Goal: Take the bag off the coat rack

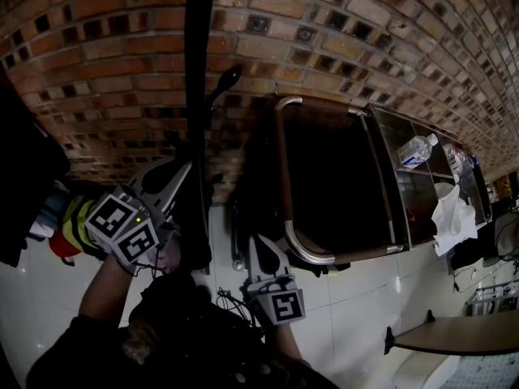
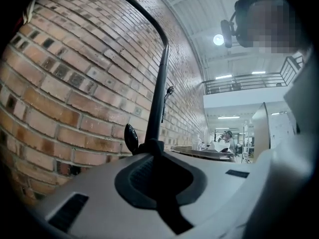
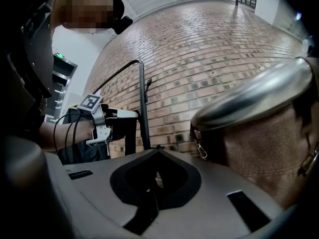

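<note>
The coat rack's single black pole (image 1: 199, 96) stands against the brick wall (image 1: 365, 47). Two hooks show on it in the left gripper view, one low (image 2: 130, 138) and one higher (image 2: 169, 90). One dark bag (image 1: 251, 185) hangs just right of the pole, with one metal clasp (image 3: 200, 149) at its edge. It is too dark to tell which hook carries it.

There are two grippers. The left gripper (image 1: 185, 173) is clenched, with its tips right at the pole. The right gripper (image 1: 261, 243) is right of the pole and below the bag, and is also clenched on nothing.

Further right of the pole stands one metal-rimmed cart (image 1: 285, 177). Beyond it are one water bottle (image 1: 418, 148) and one white cloth (image 1: 454, 217). Left of the pole hang coloured garments (image 1: 69, 227).
</note>
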`<state>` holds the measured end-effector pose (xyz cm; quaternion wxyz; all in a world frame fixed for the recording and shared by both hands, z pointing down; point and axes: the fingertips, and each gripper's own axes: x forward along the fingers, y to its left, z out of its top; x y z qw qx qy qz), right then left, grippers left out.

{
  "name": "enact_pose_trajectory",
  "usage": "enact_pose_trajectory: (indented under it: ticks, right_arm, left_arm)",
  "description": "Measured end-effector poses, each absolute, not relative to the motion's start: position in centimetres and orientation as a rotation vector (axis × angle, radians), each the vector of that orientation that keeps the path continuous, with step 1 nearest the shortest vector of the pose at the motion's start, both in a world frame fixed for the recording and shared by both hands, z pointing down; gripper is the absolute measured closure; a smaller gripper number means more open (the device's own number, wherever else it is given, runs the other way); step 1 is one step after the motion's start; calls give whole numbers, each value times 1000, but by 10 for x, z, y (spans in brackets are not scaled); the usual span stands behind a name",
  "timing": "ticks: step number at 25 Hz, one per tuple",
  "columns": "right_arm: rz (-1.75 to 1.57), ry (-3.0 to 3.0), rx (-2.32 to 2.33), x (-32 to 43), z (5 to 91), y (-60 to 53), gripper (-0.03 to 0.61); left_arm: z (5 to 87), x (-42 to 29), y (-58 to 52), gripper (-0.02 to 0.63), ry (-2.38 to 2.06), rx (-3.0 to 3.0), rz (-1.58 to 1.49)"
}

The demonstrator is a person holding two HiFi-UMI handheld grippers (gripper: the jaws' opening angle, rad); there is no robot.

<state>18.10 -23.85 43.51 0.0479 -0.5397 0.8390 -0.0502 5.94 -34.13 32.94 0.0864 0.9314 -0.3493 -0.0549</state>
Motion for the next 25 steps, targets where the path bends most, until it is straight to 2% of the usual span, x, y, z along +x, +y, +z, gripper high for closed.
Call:
enact_pose_trajectory:
  ticks: [12,25]
  right_arm:
    - [-178,2517,-1658,189,437,-245,568]
    - [-161,2508,-1639,182,428,-258,568]
  left_arm:
    - [308,62,-346,598,-1055,2786,-209]
    - [219,12,-346,598,-1236,2912,-384]
